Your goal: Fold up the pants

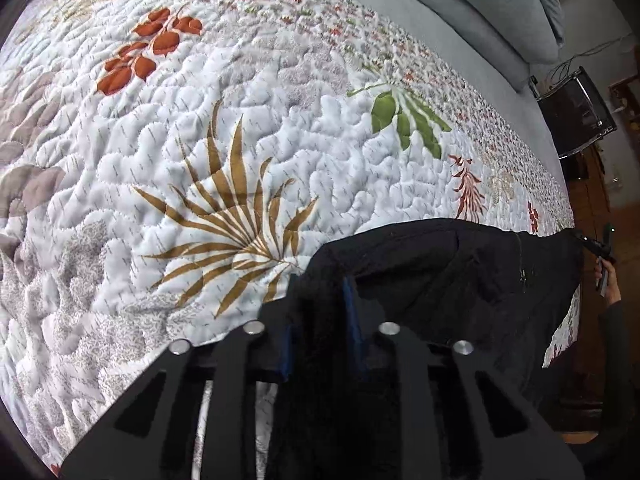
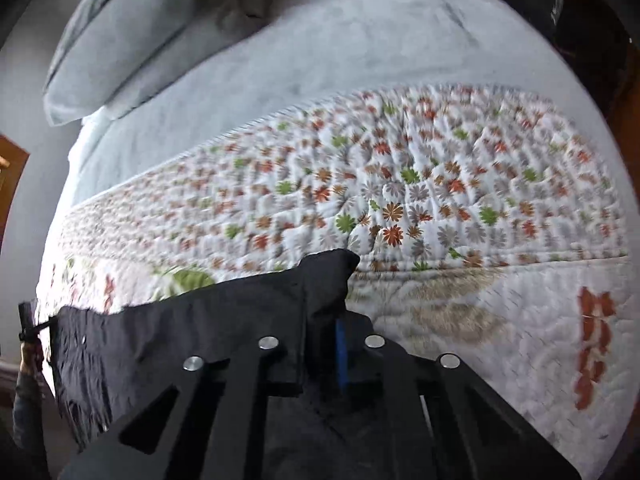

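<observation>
From the left wrist view, I see my left gripper (image 1: 320, 300) with its fingers (image 1: 351, 300) closed down on a bunched edge of the black pants (image 1: 440, 272), blue pads pinching the cloth. The pants stretch away to the right, held taut above the quilt (image 1: 200, 140) on the bed. At the far end I make out the right gripper (image 1: 596, 246) and the hand (image 1: 608, 280) holding it (small, at the frame edge). A grey pillow (image 1: 500, 4) lies at the top.

From the right wrist view, my right gripper (image 2: 326, 320) has its fingers nearly together on a corner of the pants (image 2: 180, 340), which pokes up between them. The cloth runs left to the left gripper (image 2: 30, 322). Here the pale sheet (image 2: 340, 40) and pillow (image 2: 128, 32) show more fully, slightly blurred.
</observation>
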The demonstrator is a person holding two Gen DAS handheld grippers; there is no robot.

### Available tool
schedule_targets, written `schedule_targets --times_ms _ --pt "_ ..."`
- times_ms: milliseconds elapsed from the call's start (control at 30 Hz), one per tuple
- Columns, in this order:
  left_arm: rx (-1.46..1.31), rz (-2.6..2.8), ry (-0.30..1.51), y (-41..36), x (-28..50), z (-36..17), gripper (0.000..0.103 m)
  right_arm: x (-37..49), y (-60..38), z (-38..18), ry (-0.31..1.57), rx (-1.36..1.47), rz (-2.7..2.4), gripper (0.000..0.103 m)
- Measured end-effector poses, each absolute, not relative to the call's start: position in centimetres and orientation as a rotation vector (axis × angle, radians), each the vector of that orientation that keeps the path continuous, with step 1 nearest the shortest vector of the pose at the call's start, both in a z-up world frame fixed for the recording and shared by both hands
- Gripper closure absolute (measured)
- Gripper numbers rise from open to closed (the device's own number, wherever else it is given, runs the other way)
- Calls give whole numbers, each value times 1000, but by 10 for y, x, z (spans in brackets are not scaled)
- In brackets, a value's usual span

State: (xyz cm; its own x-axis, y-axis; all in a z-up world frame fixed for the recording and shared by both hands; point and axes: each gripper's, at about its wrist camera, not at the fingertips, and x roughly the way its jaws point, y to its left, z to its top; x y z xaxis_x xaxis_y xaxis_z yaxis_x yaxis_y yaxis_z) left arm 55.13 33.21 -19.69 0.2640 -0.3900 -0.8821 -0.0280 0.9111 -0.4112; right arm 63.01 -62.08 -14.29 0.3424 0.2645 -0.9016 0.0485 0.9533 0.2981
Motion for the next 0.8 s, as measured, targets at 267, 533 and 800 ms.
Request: schedule_targets --times_ms 267,533,800 --pt "-397 -252 1167 332 535 -152 90 579 -625 -60 1069 270 140 94" --pt "-378 -323 1045 329 492 -92 90 492 -625 8 920 256 144 95" --pt "-429 -397 940 337 406 -60 90 356 -633 30 799 296 154 95"
